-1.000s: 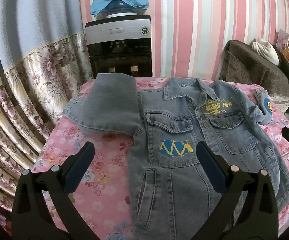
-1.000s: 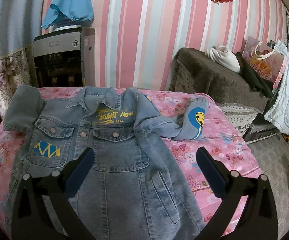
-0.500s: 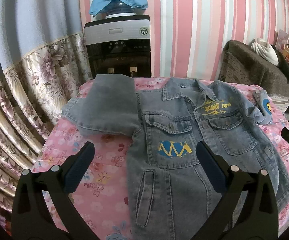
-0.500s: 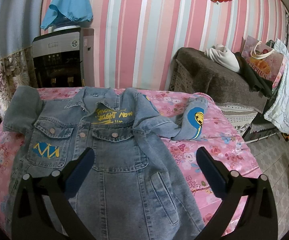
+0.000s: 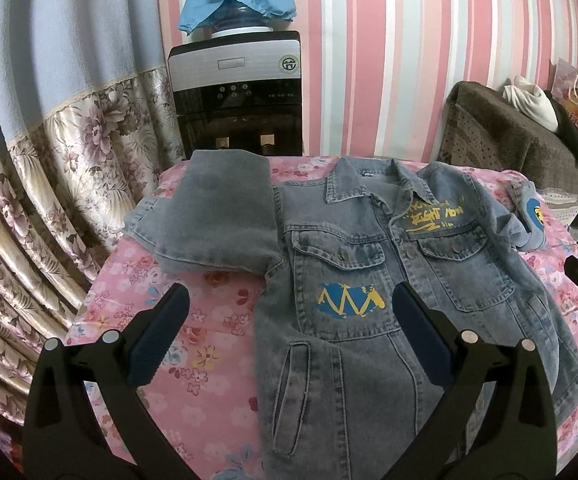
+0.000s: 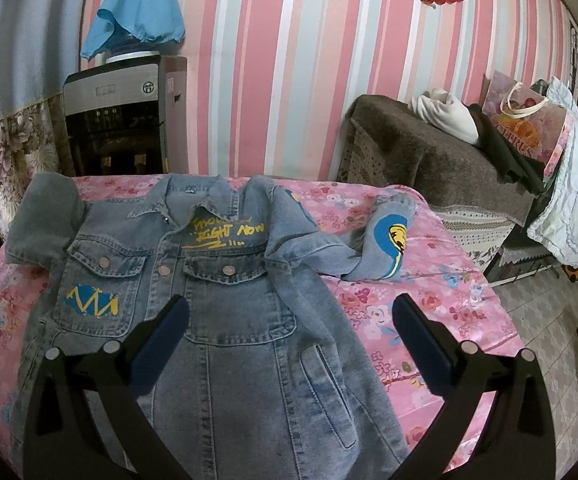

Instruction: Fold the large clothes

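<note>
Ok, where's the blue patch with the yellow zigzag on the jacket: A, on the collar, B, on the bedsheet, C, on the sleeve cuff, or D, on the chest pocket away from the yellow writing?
D: the zigzag patch sits on the jacket pocket, opposite the yellow writing.
</note>
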{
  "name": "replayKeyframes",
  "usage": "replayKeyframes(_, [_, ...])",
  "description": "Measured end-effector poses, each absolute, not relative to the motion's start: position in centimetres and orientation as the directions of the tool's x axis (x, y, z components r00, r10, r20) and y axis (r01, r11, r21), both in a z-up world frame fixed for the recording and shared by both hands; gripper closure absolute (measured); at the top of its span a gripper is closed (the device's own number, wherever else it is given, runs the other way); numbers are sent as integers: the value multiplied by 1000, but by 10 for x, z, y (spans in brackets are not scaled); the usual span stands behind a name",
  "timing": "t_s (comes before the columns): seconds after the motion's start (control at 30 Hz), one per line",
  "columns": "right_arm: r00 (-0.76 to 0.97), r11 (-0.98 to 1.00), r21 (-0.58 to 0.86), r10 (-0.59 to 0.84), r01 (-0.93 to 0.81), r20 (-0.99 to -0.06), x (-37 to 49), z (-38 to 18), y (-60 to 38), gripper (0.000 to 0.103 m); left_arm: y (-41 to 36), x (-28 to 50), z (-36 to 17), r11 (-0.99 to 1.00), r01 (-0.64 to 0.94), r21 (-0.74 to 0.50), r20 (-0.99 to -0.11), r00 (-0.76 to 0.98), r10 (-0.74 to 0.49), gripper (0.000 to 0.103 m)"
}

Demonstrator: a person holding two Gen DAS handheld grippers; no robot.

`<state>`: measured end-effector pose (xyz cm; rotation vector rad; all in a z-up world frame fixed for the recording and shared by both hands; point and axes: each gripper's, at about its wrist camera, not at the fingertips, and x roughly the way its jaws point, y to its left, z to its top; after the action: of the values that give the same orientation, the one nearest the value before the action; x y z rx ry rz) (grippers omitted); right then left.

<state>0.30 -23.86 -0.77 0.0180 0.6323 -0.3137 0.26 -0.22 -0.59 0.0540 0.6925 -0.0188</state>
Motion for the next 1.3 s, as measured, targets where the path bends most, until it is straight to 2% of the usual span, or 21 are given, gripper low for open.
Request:
replayKeyframes(0.77, [753, 954, -84, -280, 288, -596, 8, -15, -240, 2, -1, 19, -13, 999, 30, 34, -655, 756, 0, 3])
replayKeyframes(0.97, [789, 966, -12, -217, 257, -575, 8, -21, -257, 1, -5, 27, -18, 995, -17, 102, -619, 782, 77, 3])
replayKeyframes(1.1, [818, 970, 70, -157, 233, -553, 9, -23, -286, 1, -13, 38, -20, 995, 16, 99, -602, 797, 47, 3])
replayKeyframes(1.2, [797, 965, 52, -182, 258, -576, 18, -20, -313, 1, -20, 52, -21, 993, 58, 106, -627, 778, 21, 3])
replayKeyframes(1.3, [744, 947, -24, -268, 321, -612, 37, -17, -347, 1, -27, 74, -24, 987, 61, 147, -636, 770, 47, 3])
